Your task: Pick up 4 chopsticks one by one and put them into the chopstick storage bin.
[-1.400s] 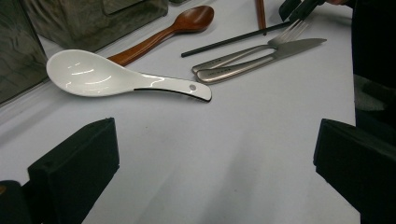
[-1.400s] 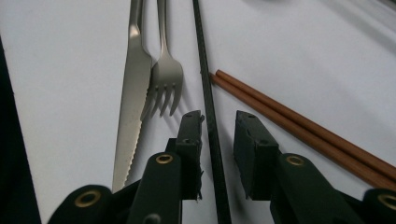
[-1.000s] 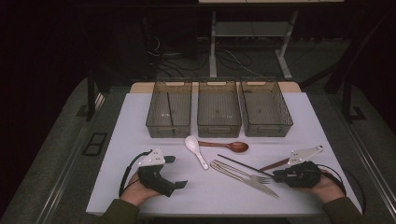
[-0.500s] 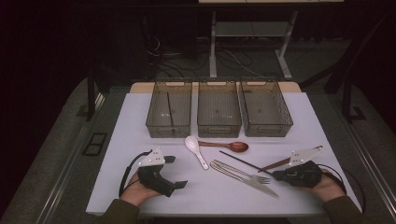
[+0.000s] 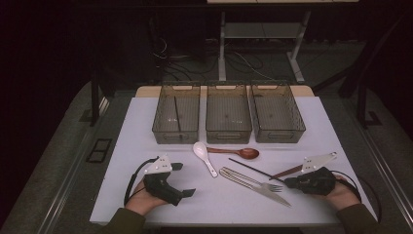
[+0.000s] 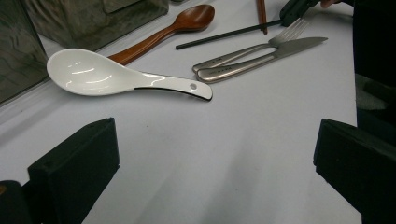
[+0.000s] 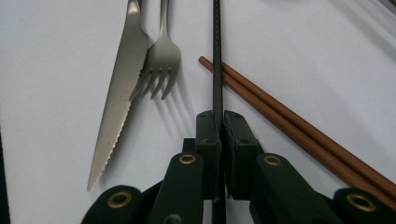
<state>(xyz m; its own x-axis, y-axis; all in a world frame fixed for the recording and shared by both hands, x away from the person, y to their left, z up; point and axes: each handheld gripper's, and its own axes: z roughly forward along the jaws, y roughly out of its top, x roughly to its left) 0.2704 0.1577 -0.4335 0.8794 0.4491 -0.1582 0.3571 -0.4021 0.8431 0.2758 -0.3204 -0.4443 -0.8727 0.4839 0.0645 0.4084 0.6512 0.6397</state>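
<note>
Black chopstick (image 7: 216,56) pinched, R gripper (image 7: 217,122) jaws.

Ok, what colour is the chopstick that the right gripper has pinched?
Black. The right gripper is shut on the black chopstick; clearest in the right gripper view.

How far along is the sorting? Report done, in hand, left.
Done: one dark stick lies in the left bin. In hand: the right gripper is shut on the black chopstick; the left gripper is open. Left: white spoon, wooden spoon, fork, knife, brown chopsticks.
</note>
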